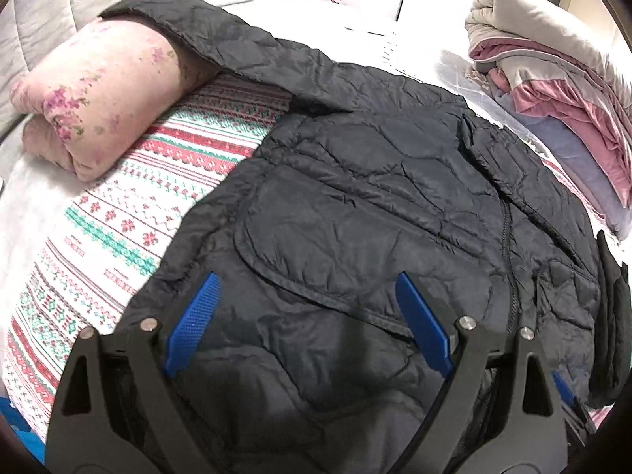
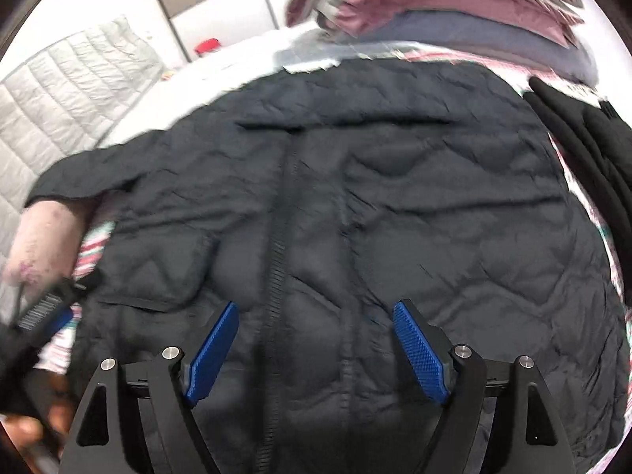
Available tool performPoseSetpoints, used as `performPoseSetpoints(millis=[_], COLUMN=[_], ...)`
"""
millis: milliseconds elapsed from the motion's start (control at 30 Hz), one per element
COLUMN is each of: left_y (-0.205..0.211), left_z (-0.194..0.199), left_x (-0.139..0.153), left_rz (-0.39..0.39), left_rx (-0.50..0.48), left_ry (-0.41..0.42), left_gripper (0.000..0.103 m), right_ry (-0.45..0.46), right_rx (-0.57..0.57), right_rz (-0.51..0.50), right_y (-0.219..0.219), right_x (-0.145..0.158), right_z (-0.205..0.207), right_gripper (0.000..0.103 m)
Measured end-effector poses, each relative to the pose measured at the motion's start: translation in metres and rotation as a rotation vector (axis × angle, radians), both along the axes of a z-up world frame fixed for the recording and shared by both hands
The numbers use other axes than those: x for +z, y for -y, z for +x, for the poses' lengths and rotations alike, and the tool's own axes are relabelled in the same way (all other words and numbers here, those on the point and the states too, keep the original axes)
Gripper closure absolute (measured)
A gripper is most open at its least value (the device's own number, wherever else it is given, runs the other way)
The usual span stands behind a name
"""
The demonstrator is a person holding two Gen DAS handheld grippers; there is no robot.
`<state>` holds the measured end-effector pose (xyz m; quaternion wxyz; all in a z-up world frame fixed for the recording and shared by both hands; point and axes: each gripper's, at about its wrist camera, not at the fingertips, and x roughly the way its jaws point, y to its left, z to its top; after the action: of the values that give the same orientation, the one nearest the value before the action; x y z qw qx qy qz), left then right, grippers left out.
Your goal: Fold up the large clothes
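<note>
Task status, as I judge it: folding has hardly begun. The black quilted jacket (image 1: pixel 375 205) lies spread front-up on the patterned bedspread (image 1: pixel 130 213), body flat, zipper (image 2: pixel 276 276) running down the centre. No fold line is visible in the torso. One sleeve (image 1: pixel 221 43) extends toward 11 o'clock in my left view and drapes over the floral pillow (image 1: pixel 94 91). The other sleeve is not clearly visible in either view. Remaining, by my estimate: bring in the sleeves, fold the sides, fold the length.

Tool status: my left gripper (image 1: pixel 308 324) is released, jaws spread wide above the lower hem area near the flap pocket (image 1: pixel 316 245), nothing between them. My right gripper (image 2: pixel 316 347) is likewise released, jaws spread, hovering over the hem just right of the zipper. Its view is motion-blurred.

Garment condition: puffy, wrinkled shell fabric, shallow quilted seams. It will likely resist creasing and spring back.

Surroundings: a stack of folded bedding (image 1: pixel 553 63) at 2 o'clock, near the jacket.
</note>
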<state>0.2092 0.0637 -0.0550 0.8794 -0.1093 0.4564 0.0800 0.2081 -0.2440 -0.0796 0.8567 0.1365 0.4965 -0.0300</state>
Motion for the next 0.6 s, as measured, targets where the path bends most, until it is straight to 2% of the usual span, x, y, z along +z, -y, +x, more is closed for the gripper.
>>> performPoseSetpoints(millis=[67, 233, 467, 600], left_y=[0.0, -0.006, -0.063, -0.106], left_z=[0.002, 0.015, 0.062, 0.099], left_x=[0.0, 0.001, 0.032, 0.066], left_rz=[0.006, 0.006, -0.026, 0.076], left_rx=[-0.001, -0.019, 0.074, 0.175], left_ry=[-0.002, -0.033, -0.021, 0.028], left_gripper=[0.012, 0.012, 0.012, 0.012], right_ry=[-0.025, 0.011, 0.017, 0.017], right_rx=[-0.007, -0.031, -0.05, -0.054], right_rz=[0.0, -0.038, 0.061, 0.1], right_y=[0.004, 0.01, 0.02, 0.023], right_x=[-0.002, 0.0, -0.003, -0.001], right_z=[0.002, -0.005, -0.007, -0.007], right_gripper=[0.021, 0.021, 0.021, 0.021])
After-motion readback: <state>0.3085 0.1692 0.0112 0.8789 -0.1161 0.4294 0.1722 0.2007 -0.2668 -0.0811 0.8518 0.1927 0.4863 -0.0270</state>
